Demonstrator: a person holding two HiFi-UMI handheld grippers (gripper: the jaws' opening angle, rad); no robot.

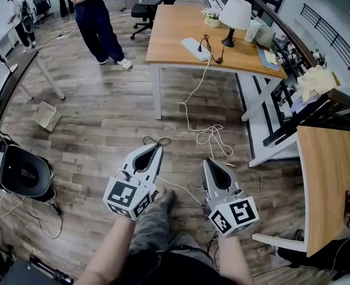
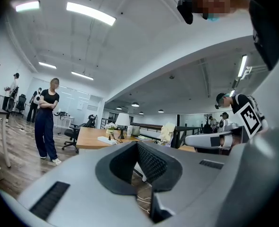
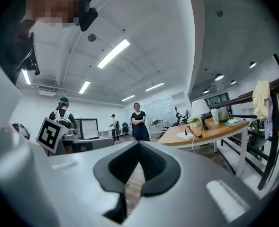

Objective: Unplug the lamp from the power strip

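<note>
Lamp with white shade on a black base (image 1: 235, 15) stands toward the far right end of a light wooden desk (image 1: 172, 31), across the room from the person holding the grippers. Just left of it lies a white power strip (image 1: 196, 48), with a black plug and cable (image 1: 208, 44) seated in it and looping back toward the lamp base. A thin white cord (image 1: 194, 94) drops from the strip over the desk's near edge and ends in loose coils on the wood plank floor (image 1: 103, 117).

Both tools are low in the head view, well apart from the desk and pointing forward over the floor. Left gripper (image 1: 157, 147): fingers together, pads meeting, nothing between them. Right gripper (image 1: 207, 161): the same, closed on nothing. Each gripper view shows the desk and lamp small in the distance beyond closed tips.

A bystander in dark clothes (image 1: 97, 16) stands with arms folded, left of the desk.

Judgement: the task is at the approach; nothing has been touched and the plug looks fully seated. The next move calls for walking up to the desk, opening one gripper to take the black plug, and probably pinning the strip with the other so it does not lift or slide when the plug is pulled straight out.
</note>
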